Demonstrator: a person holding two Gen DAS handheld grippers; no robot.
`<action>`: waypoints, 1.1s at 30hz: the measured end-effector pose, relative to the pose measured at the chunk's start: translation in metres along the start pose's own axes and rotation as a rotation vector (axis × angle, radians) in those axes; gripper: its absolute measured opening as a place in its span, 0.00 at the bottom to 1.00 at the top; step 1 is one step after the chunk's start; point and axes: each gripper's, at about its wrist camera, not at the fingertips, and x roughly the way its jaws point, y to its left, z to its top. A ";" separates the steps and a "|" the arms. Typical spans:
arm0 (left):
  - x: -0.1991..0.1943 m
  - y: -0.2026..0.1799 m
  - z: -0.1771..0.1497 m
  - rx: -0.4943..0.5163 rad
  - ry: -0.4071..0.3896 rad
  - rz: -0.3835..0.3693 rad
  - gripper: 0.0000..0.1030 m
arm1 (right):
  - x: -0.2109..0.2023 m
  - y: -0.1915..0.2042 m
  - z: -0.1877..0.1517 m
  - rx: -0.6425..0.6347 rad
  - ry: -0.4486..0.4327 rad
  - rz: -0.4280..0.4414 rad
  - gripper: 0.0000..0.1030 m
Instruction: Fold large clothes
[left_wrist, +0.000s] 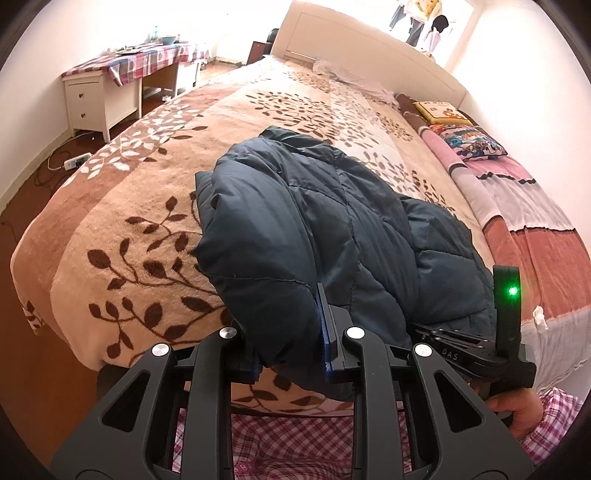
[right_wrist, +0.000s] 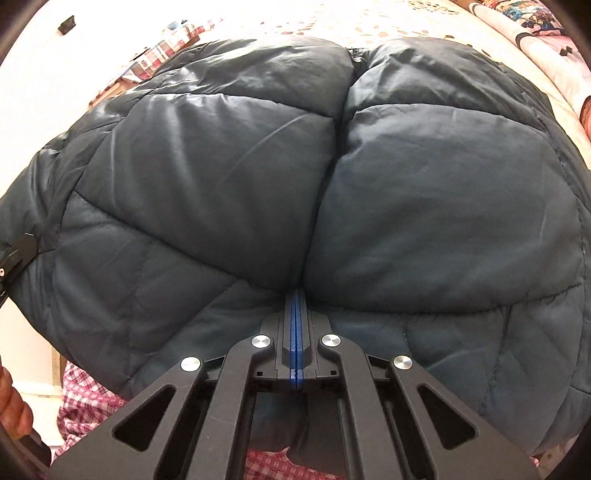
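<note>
Puffer jacket (left_wrist: 332, 221) on bed blanket (left_wrist: 129, 206), near edge; pillows (left_wrist: 465, 142) far right; desk (left_wrist: 110, 85) far left, beside bed.

Left gripper (left_wrist: 291, 332): matte black linkage arms, 4 round silver pivot screws, blue pads on the finger faces. Right gripper (right_wrist: 296, 295): same black frame, 4 silver screws, blue pads; seen from the left wrist it bears white letters "DAS" and an upright black tab with a green light. Pink-and-white checked clothing (left_wrist: 295, 435) on the person.
</note>
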 end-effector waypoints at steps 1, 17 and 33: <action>-0.001 -0.001 0.000 0.002 -0.002 0.002 0.21 | 0.000 -0.001 -0.003 0.005 -0.001 0.004 0.01; -0.020 -0.020 0.014 0.042 -0.075 -0.024 0.20 | -0.117 -0.118 -0.057 0.224 -0.195 -0.006 0.01; -0.062 -0.186 0.025 0.463 -0.217 -0.249 0.17 | -0.052 -0.160 -0.096 0.356 -0.119 0.162 0.02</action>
